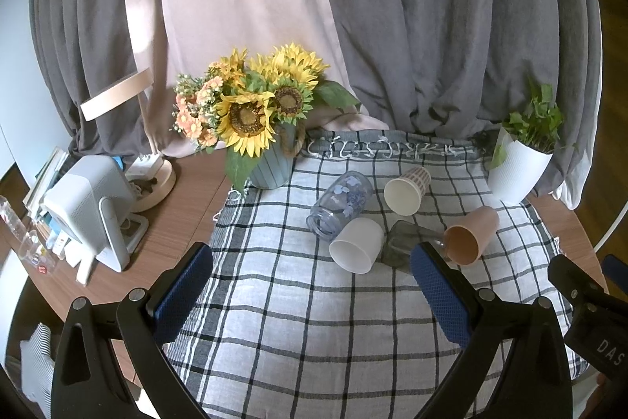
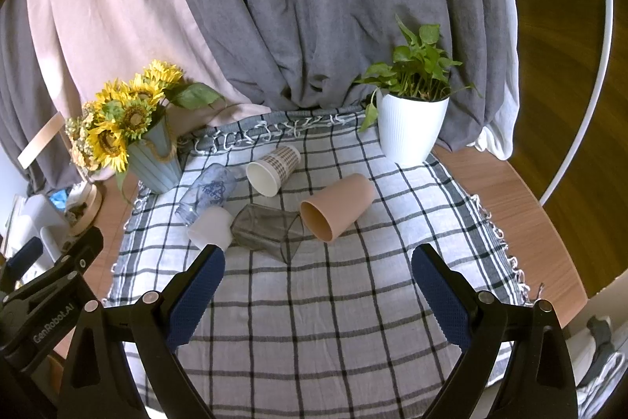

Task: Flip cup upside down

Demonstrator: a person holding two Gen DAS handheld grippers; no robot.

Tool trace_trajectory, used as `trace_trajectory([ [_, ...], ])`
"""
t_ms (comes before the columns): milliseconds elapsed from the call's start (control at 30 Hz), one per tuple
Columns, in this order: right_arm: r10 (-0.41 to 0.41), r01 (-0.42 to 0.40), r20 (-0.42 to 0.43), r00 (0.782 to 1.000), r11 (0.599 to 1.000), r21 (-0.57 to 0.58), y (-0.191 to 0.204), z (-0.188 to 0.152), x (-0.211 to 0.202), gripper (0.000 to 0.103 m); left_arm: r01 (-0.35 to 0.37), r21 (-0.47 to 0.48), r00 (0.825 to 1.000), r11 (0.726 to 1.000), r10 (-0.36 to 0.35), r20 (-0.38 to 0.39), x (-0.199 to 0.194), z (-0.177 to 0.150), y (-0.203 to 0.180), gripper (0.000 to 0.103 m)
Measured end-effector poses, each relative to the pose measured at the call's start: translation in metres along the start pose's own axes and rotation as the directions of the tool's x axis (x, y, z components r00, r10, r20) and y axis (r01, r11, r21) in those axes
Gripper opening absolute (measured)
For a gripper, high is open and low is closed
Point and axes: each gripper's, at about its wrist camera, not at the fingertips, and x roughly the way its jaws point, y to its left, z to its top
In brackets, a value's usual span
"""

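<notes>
Several cups lie on their sides on a checked cloth: a white cup, a peach cup, a patterned paper cup, a clear blue printed glass and a smoky grey glass. They also show in the right wrist view: white cup, peach cup, paper cup, blue glass, grey glass. My left gripper is open and empty, short of the cups. My right gripper is open and empty, just short of the grey glass.
A sunflower vase stands at the cloth's back left and a white plant pot at the back right. A lamp and a white device sit on the wooden table at left. Curtains hang behind.
</notes>
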Motion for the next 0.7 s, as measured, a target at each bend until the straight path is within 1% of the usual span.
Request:
trace_trajectory([
  [700,-0.005,0.005,-0.003,1.000,1.000,-0.001,0.0017,-0.0003,0.0026,0.096,0.002,0.005,1.000,1.000,-0.002,-0.015,0.0058,-0.0019,-0.0003,0.103],
])
